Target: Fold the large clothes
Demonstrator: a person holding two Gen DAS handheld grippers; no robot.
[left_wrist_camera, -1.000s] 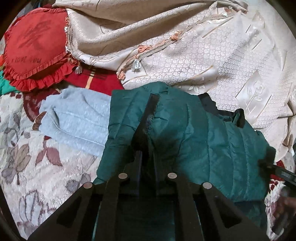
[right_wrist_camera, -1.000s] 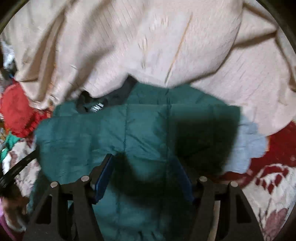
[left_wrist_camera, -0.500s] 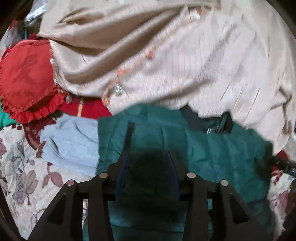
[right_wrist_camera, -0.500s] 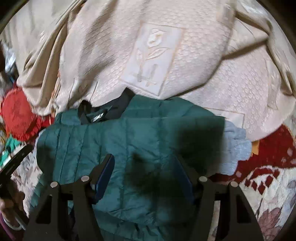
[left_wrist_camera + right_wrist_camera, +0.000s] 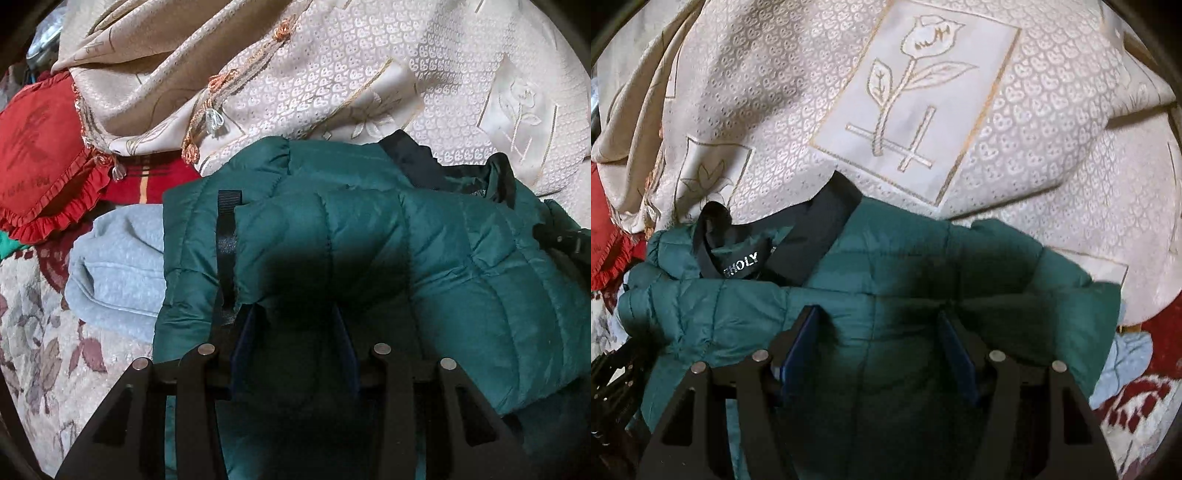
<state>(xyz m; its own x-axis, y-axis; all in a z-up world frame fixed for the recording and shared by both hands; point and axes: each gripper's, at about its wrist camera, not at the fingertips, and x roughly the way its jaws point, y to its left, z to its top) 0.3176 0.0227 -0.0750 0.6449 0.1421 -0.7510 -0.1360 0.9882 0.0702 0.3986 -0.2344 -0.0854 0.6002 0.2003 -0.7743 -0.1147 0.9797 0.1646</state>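
Observation:
A dark green quilted puffer jacket (image 5: 424,240) lies folded into a thick bundle on the bed, and in the right wrist view (image 5: 894,273) its black collar with a white label (image 5: 740,269) shows at the upper left. My left gripper (image 5: 295,332) is open, its blue pads either side of the jacket's near edge. My right gripper (image 5: 879,343) is open too, jaws wide apart over the jacket's near part. Neither holds cloth.
A cream embroidered bedspread (image 5: 369,74) is heaped behind the jacket, seen also in the right wrist view (image 5: 923,92). A light blue fleece garment (image 5: 118,266) lies left of the jacket. A red frilled cushion (image 5: 40,147) sits far left on a floral cover (image 5: 48,350).
My left gripper was shut on the jacket a second ago and has opened. The jacket has dropped into a thicker folded bundle. Both cameras have moved closer over it.

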